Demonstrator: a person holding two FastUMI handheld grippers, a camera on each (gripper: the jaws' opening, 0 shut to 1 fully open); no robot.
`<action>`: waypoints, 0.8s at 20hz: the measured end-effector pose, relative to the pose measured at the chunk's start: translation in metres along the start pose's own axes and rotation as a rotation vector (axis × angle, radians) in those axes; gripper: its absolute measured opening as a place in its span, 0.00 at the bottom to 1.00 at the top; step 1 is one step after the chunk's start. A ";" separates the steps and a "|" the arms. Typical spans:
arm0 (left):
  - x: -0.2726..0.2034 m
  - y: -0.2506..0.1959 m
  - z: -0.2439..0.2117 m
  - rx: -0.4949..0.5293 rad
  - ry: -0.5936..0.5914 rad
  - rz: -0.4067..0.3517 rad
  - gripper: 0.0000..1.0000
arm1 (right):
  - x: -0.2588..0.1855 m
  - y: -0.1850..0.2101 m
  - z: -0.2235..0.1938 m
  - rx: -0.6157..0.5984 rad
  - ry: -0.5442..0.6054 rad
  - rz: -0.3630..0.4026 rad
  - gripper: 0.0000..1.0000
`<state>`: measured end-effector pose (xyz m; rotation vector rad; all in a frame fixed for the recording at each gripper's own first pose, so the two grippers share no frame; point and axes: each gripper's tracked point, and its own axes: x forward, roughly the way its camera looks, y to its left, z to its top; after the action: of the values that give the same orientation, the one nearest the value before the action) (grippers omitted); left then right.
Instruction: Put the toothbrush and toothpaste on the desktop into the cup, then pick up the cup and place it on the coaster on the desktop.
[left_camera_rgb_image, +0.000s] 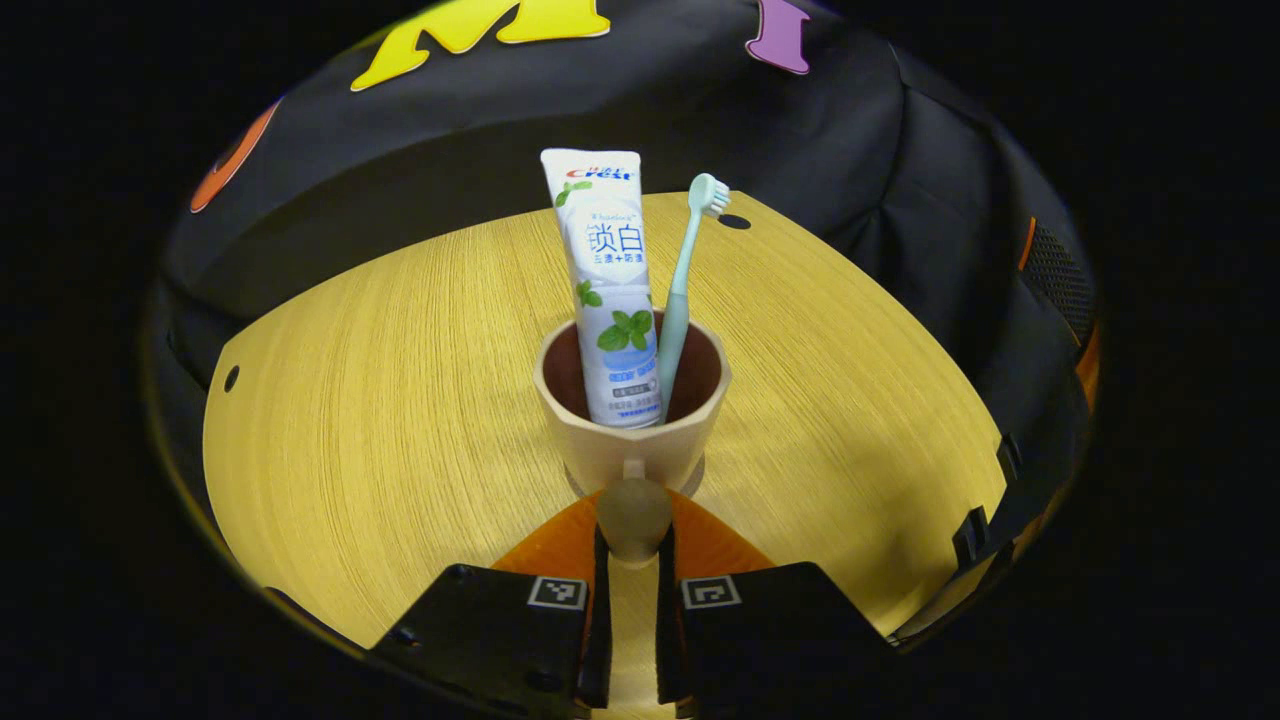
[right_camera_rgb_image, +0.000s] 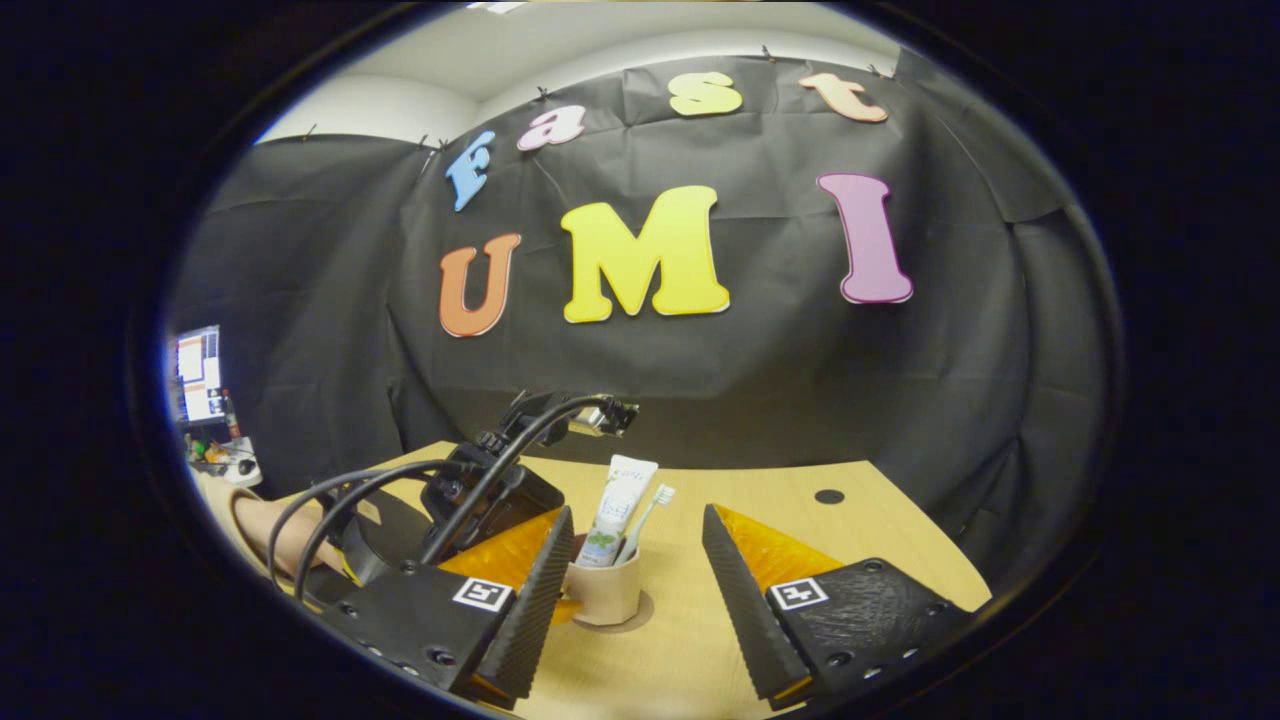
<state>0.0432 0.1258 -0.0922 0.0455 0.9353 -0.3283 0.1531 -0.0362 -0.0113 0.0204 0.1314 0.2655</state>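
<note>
A beige cup (left_camera_rgb_image: 630, 440) stands upright in the middle of the wooden table (left_camera_rgb_image: 380, 400). In it lean a white toothpaste tube (left_camera_rgb_image: 608, 290) and a pale green toothbrush (left_camera_rgb_image: 682, 290), bristles up. My left gripper (left_camera_rgb_image: 632, 545) is shut on the cup's handle (left_camera_rgb_image: 632, 512). A thin round coaster (left_camera_rgb_image: 696, 478) peeks out under the cup's base. In the right gripper view the cup (right_camera_rgb_image: 605, 590) sits on the coaster (right_camera_rgb_image: 640, 612), with the left gripper (right_camera_rgb_image: 480, 500) at its left. My right gripper (right_camera_rgb_image: 637, 525) hangs open, nearer than the cup, holding nothing.
The table has a small dark hole (left_camera_rgb_image: 735, 221) near its far edge, also seen as hole (right_camera_rgb_image: 829, 496). A hand (right_camera_rgb_image: 275, 530) and black cables (right_camera_rgb_image: 400, 480) trail behind the left gripper. A lit monitor (right_camera_rgb_image: 200, 375) stands far left. Black cloth walls the back.
</note>
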 end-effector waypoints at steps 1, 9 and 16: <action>-0.008 0.007 0.000 -0.003 -0.001 0.000 0.20 | -0.001 0.000 0.000 0.004 0.001 0.001 0.78; -0.019 0.022 -0.006 -0.024 0.026 0.008 0.16 | 0.001 0.000 -0.004 -0.004 0.011 -0.003 0.78; -0.028 0.021 -0.009 -0.212 -0.083 -0.061 0.51 | -0.003 0.008 -0.002 -0.015 0.002 0.016 0.78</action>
<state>0.0269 0.1548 -0.0778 -0.1899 0.8858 -0.2838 0.1478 -0.0291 -0.0125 0.0065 0.1314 0.2826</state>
